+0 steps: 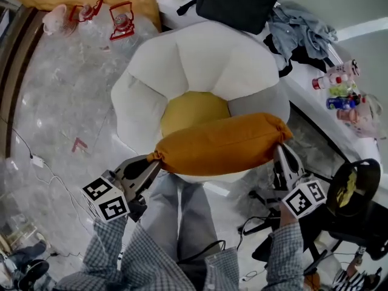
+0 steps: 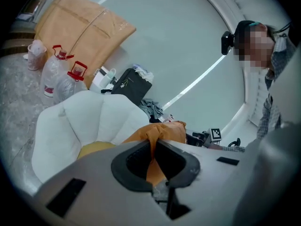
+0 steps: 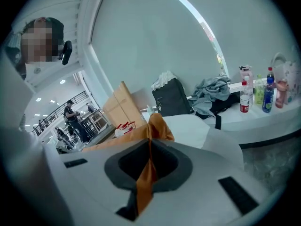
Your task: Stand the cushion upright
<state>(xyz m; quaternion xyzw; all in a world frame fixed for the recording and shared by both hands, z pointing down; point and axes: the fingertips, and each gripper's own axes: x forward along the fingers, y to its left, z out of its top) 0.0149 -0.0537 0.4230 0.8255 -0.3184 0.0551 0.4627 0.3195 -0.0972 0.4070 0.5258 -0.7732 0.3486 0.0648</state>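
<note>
- Both ends of the orange cushion (image 1: 221,144) are held, by the left gripper (image 1: 147,164) and the right gripper (image 1: 282,156), level above the white armchair's (image 1: 200,59) front edge; I judge this the carrying step.
- Left gripper view: jaws are nipped narrow on a cushion corner.
- Right gripper view: jaws likewise pinch fabric. Next, the cushion needs tipping upright against the backrest.

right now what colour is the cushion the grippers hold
The cushion is plain orange, clearest in the head view.
</note>
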